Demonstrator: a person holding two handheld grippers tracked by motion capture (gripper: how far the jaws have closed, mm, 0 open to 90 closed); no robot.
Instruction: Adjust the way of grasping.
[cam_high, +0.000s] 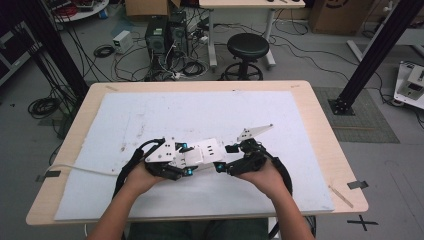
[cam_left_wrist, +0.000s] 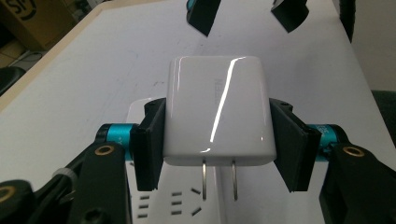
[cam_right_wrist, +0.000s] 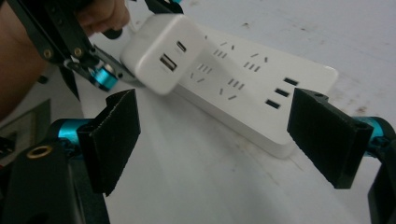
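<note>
A white charger block (cam_left_wrist: 217, 112) with two bare metal prongs is clamped by its sides in my left gripper (cam_left_wrist: 219, 140). It hangs tilted just above one end of a white power strip (cam_right_wrist: 261, 93), prongs clear of the sockets. Its USB ports face the right gripper view, where the charger (cam_right_wrist: 163, 53) sits at the upper left. My right gripper (cam_right_wrist: 219, 135) stands open near the strip, with nothing between its pads. In the high view, the left gripper (cam_high: 187, 159) and right gripper (cam_high: 224, 157) face each other across the strip (cam_high: 210, 149).
The strip lies on a white mat (cam_high: 150, 115) covering a wooden table (cam_high: 320, 130). A white cable (cam_high: 80, 170) runs off the left side. Beyond the table are a black stool (cam_high: 247, 47), computer cases and floor cables.
</note>
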